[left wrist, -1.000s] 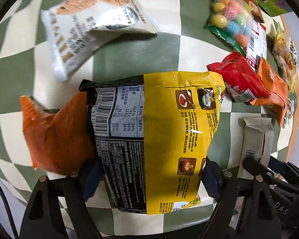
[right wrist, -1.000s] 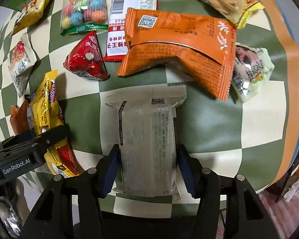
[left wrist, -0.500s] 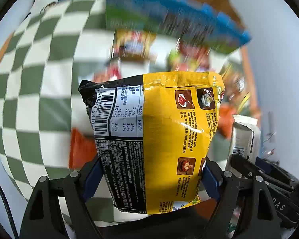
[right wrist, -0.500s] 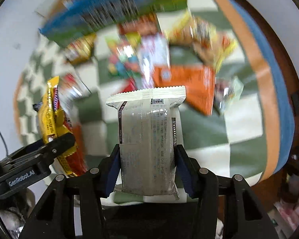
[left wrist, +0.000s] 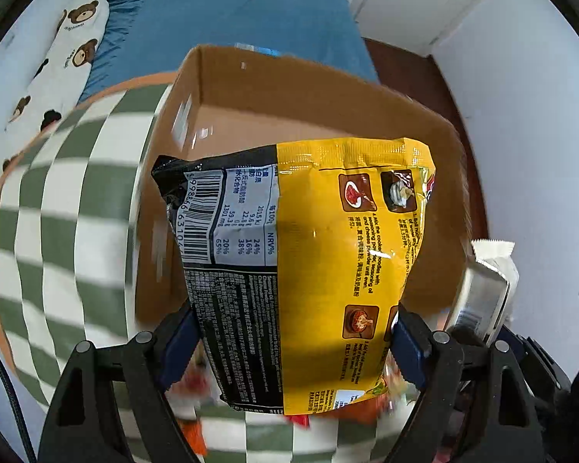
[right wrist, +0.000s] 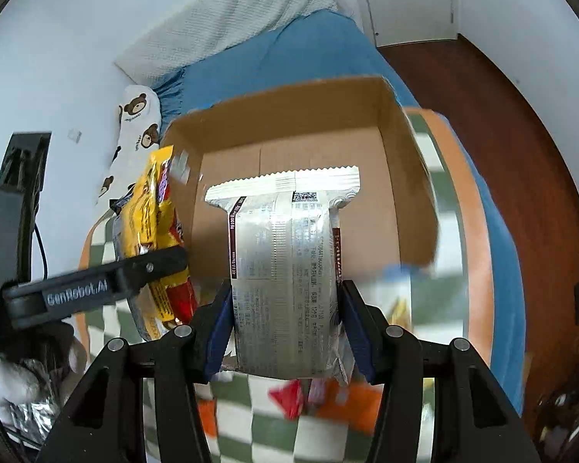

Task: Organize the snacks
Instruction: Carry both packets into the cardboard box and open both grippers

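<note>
Here the yellow noodle packet (left wrist: 328, 270) sits clamped across its width in the left tool (left wrist: 293, 341), its long axis running straight ahead along the fingers, sealed top edge leading. Directly beyond that edge lies the open cardboard box (left wrist: 289, 92), mouth up and facing the camera, so the packet points right into it. The silver wrapped snack (right wrist: 285, 270) is pinched the same way in the right tool (right wrist: 285, 326), serrated end forward, and from the right wrist view the box (right wrist: 289, 146) fills the space just past it. The two tools travel side by side; the left tool (right wrist: 96, 289) shows at the left edge of the right view with its packet edge-on. Neither looks clearly nearer the box; both loads seem above the near wall, though depth is hard to judge. My guess is that the coming move is a short forward reach and release over the opening.

The box stands on the green-and-white checked surface (left wrist: 58, 231), where a few red and orange packets (right wrist: 328, 401) blur below. Behind are a blue bed (left wrist: 231, 19), a bear-print pillow (left wrist: 58, 58) and white walls.
</note>
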`<state>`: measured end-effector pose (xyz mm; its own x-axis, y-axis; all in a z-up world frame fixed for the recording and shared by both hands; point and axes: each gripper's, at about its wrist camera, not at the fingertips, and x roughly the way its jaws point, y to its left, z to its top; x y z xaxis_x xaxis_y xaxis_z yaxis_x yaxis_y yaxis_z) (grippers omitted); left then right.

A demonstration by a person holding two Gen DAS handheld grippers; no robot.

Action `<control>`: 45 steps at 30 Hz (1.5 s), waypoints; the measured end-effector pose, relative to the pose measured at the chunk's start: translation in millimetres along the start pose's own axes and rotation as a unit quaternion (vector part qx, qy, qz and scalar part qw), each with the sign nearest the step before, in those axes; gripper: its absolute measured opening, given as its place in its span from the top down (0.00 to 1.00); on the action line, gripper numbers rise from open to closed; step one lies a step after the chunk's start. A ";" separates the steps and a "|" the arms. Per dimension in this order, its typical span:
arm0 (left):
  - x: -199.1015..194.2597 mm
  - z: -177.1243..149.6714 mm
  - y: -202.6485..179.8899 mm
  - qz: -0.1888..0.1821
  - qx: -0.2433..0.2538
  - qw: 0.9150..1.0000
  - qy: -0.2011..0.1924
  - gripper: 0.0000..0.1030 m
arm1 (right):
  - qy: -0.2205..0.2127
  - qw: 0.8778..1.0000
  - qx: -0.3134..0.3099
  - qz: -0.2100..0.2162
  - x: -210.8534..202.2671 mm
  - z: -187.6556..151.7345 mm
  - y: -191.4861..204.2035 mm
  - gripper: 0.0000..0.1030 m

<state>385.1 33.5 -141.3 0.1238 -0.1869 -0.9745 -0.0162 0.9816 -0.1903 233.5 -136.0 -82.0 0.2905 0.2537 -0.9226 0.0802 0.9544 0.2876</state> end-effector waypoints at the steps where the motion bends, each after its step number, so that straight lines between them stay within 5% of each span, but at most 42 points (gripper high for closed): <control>1: 8.1 16.2 -1.9 0.005 -0.001 1.000 0.005 0.18 | 0.004 1.000 -0.004 -0.002 8.9 12.1 -0.2 0.46; 7: 62.3 82.7 -11.9 0.020 -0.006 0.999 0.050 0.18 | 0.046 0.999 -0.010 -0.014 92.2 91.0 -16.9 0.46; 16: 118.9 122.1 -27.4 0.060 0.008 0.994 0.089 0.18 | 0.084 0.995 -0.027 -0.035 178.9 136.4 -40.5 0.45; 20: 127.1 124.9 -33.1 0.048 0.003 0.994 0.095 0.17 | 0.099 0.994 -0.031 -0.038 202.8 145.2 -52.3 0.21; 30: 113.8 109.8 -29.5 0.058 0.001 0.997 0.054 0.16 | 0.093 0.994 -0.019 -0.049 191.5 137.0 -60.6 0.17; 45: 20.6 40.8 -19.6 0.067 0.032 0.995 -0.067 0.16 | 0.029 0.998 -0.016 -0.059 97.0 78.8 -31.9 0.17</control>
<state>428.4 12.0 -152.8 0.2560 -0.0524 -0.9653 0.0213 0.9986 -0.0485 334.3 -154.2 -160.4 0.2256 0.1467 -0.9631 0.0804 0.9824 0.1685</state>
